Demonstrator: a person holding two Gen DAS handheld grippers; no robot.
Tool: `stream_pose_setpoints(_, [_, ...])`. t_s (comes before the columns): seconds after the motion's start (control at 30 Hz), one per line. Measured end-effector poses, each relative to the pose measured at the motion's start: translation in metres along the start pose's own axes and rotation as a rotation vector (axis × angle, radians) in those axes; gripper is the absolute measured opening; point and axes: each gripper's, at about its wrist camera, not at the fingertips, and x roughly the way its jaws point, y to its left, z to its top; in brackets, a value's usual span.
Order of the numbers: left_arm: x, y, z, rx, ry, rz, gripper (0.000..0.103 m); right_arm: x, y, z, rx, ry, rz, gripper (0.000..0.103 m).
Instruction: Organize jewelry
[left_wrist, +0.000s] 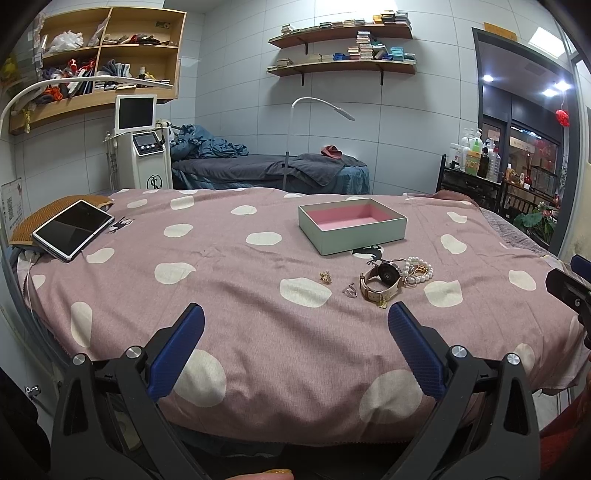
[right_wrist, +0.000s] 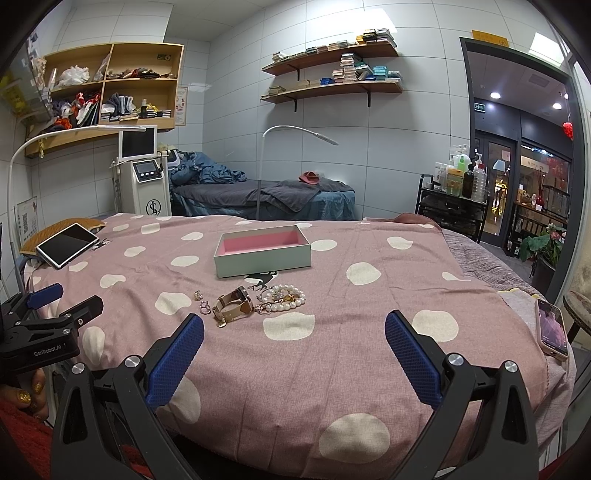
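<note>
An open mint-green box with a pink lining (left_wrist: 351, 226) (right_wrist: 263, 249) sits on the pink spotted bedspread (left_wrist: 229, 280) (right_wrist: 369, 306). In front of it lie a watch with a beige strap (left_wrist: 380, 282) (right_wrist: 233, 303), a pearl bracelet (left_wrist: 419, 270) (right_wrist: 286, 297), a small gold earring (left_wrist: 325, 277) (right_wrist: 198, 294) and a silver ring (left_wrist: 350, 290) (right_wrist: 205, 306). My left gripper (left_wrist: 295, 314) is open and empty, near the bed's front edge, short of the jewelry. My right gripper (right_wrist: 294, 321) is open and empty, just in front of the jewelry.
A tablet (left_wrist: 73, 228) (right_wrist: 67, 243) rests on a woven mat at the bed's far left. A phone (right_wrist: 552, 328) lies at the bed's right edge. A second bed (left_wrist: 269, 168), a white machine (left_wrist: 142, 147) and a bottle cart (right_wrist: 454, 203) stand behind.
</note>
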Motion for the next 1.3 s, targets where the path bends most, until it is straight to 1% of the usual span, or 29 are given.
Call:
stream_pose_setpoints(0.87, [0.002,0.003,-0.004,-0.003,0.010,0.001,0.098,0.002,0.002,-0.002,0.001,0.002,0.001,0.097])
stream_pose_setpoints(0.97, [0.003,0.003,-0.004,-0.002,0.013,-0.004,0.098,-0.003,0.003,0.000,0.001,0.003,0.001,0.097])
stream_pose_setpoints(1.07, [0.007,0.002,-0.005,0.002,0.035,-0.010,0.098,-0.004,0.003,0.001,0.001,0.007,0.004,0.097])
stream_pose_setpoints(1.2, [0.018,0.000,-0.007,0.025,0.092,-0.037,0.098,0.000,0.004,-0.003,-0.001,0.027,0.012,0.097])
stream_pose_setpoints(1.23, [0.021,-0.001,-0.009,0.028,0.103,-0.055,0.098,0.015,0.008,-0.009,-0.001,0.039,0.022,0.097])
stream_pose_setpoints(1.3, [0.027,-0.002,-0.010,0.033,0.122,-0.078,0.098,0.023,0.007,-0.012,0.000,0.065,0.038,0.097])
